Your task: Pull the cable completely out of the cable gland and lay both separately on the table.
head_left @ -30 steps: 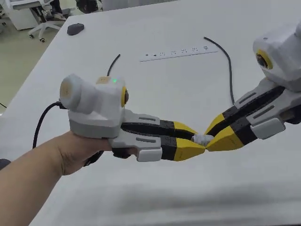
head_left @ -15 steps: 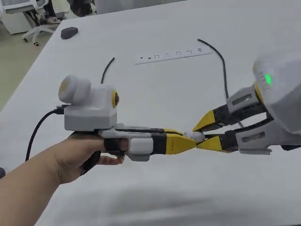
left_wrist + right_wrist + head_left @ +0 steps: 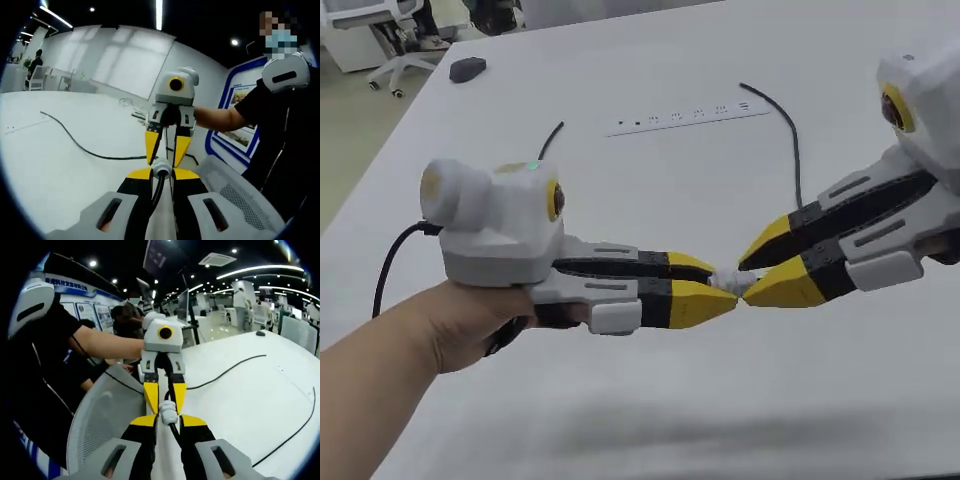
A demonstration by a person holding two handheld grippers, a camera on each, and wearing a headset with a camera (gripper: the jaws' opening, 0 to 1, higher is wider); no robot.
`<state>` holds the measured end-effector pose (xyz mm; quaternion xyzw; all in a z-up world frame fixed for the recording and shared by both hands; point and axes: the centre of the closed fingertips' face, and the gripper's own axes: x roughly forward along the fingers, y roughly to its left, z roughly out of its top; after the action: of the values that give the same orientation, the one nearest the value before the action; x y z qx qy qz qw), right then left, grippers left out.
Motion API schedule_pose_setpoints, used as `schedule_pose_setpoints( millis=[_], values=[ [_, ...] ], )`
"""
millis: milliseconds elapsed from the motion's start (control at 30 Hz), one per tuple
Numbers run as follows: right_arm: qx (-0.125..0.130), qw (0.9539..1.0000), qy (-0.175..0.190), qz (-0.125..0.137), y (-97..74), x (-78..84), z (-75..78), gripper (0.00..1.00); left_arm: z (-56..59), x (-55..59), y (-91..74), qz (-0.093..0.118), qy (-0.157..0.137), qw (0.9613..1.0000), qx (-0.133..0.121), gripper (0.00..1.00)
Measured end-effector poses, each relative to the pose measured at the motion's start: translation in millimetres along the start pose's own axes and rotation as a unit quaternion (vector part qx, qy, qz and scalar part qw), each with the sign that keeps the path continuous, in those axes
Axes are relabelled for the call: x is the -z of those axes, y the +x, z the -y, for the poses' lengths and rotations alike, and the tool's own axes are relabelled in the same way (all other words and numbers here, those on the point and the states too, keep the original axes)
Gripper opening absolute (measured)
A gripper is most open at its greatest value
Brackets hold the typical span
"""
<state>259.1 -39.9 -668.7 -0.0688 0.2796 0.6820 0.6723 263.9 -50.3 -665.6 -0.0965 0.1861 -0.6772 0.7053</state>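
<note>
The white cable gland [image 3: 733, 285] hangs above the table [image 3: 620, 200], caught between the tips of the 2 grippers, which meet nose to nose. The left gripper [image 3: 720, 286] is clenched on the gland's body. The right gripper [image 3: 748, 280] has its tips pinched together at the gland's far end, on the black cable [image 3: 794, 150] where it leaves the gland. In the right gripper view that cable runs back from the gland between the gripper's own jaws. In the head view it trails away across the table, and the stretch nearest the gland is hidden behind the right gripper. How much cable sits inside the gland cannot be made out.
</note>
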Motion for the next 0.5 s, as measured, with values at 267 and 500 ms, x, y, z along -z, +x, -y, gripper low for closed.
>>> schedule_pose_setpoints(
  millis=[267, 500],
  values=[
    [0.023, 0.9987, -0.044, -0.011, 6.8, 4.9, -1.2, 0.08, -0.3, 5.8, -3.1, -0.007, -0.017, 0.9998, -0.003, 0.14],
    [0.137, 0.9604, -0.233, -0.067, 6.4, 2.6, 10.8, 0.07, -17.3, 1.5, -2.2, 0.026, -0.124, 0.9913, -0.037, 0.14]
  ],
)
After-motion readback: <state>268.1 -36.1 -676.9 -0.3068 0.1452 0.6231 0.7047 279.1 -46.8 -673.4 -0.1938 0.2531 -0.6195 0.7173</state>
